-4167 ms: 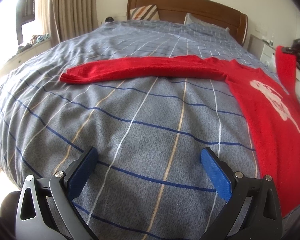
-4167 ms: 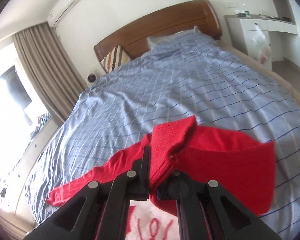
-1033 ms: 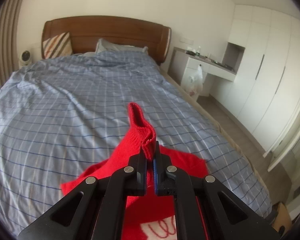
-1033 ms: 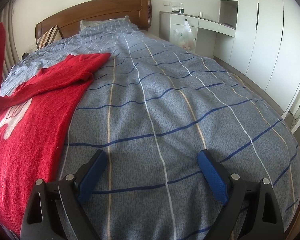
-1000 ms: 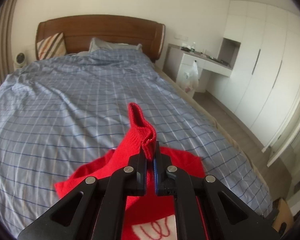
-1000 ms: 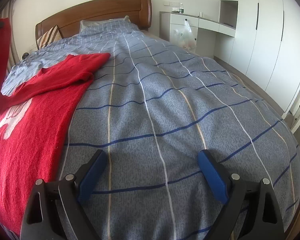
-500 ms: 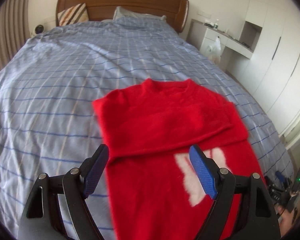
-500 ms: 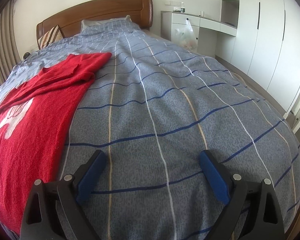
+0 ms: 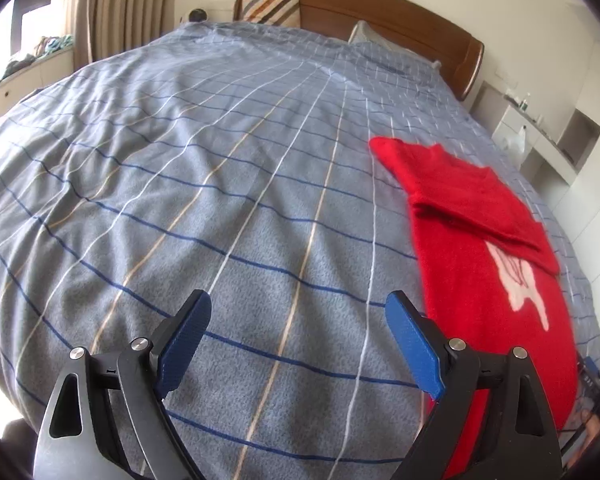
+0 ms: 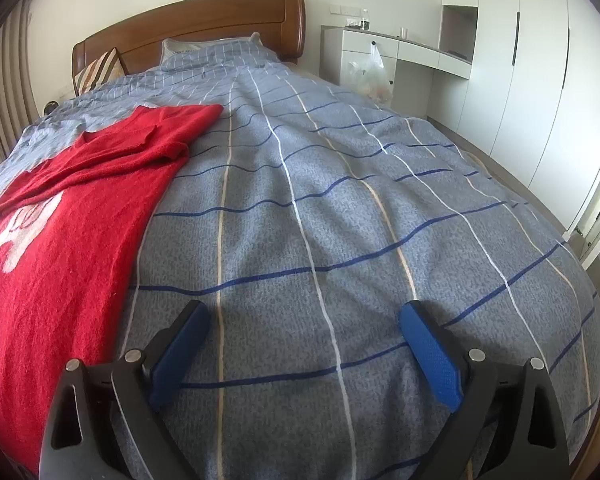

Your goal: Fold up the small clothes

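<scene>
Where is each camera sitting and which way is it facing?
Left wrist: behind the left claw, jaws opening on nothing, angled down over the bed; sweater at right.
Right wrist: behind the open, empty right claw, angled down; sweater at left, wardrobe at right.
Shared: bed, sweater, headboard.

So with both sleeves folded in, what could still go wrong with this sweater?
1. The sweater hangs over the bed's near edge, so it might slide off when lifted for the next fold.
2. The folded sleeve lies loose on top and could flop open.
3. Both grippers, left with jaws opening and right, sit over bare blanket; a low grab may pinch it too.
</scene>
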Demonstrator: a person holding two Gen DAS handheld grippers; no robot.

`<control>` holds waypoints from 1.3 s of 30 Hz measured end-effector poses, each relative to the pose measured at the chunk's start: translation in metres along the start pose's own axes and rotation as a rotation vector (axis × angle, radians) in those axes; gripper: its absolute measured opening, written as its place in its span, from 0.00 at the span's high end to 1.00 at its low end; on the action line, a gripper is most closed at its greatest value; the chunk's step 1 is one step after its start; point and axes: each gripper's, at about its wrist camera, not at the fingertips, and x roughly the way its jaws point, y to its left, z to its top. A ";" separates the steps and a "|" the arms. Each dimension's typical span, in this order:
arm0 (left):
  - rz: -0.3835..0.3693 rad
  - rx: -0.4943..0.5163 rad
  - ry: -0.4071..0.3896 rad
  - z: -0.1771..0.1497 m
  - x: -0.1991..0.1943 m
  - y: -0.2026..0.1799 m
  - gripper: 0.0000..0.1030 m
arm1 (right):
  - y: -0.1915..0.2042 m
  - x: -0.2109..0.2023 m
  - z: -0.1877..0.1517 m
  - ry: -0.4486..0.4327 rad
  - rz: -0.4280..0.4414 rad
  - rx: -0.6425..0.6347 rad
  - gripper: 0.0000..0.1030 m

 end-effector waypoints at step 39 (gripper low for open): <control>0.236 0.020 0.058 0.079 0.127 0.009 0.00 | -0.010 0.113 0.106 0.141 -0.019 -0.107 0.00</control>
